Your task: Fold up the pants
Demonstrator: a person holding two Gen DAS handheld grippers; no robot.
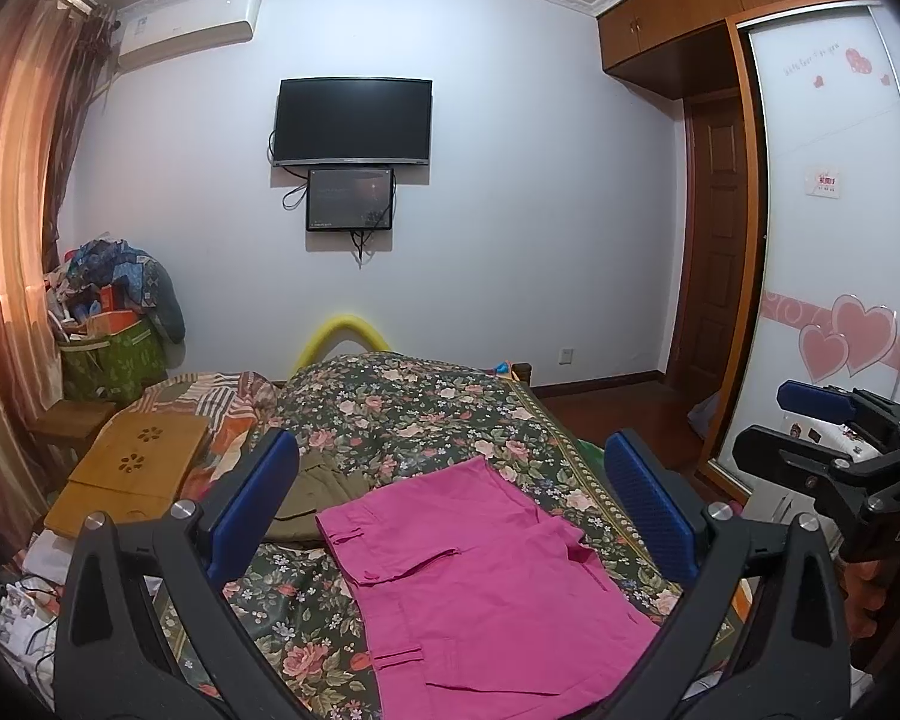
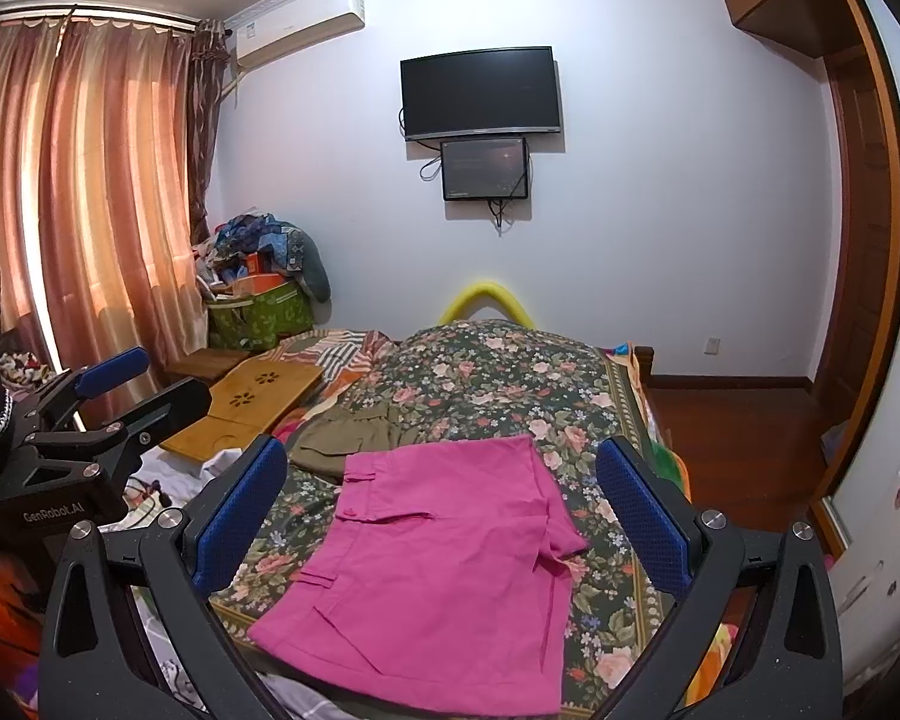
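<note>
Pink shorts lie spread flat on the flowered bedspread, waistband toward the left side of the bed, leg openings toward the right. Left gripper hangs above them, jaws spread wide, blue pads clear of the cloth and holding nothing. Right gripper is the same: wide apart, empty, poised over the shorts. Just behind the pink fabric sits an olive-green garment, touching or slightly tucked under its far edge; hard to say which from here. A bamboo lap tray rests on the left side of the bed. On the far wall, a dark television.
</note>
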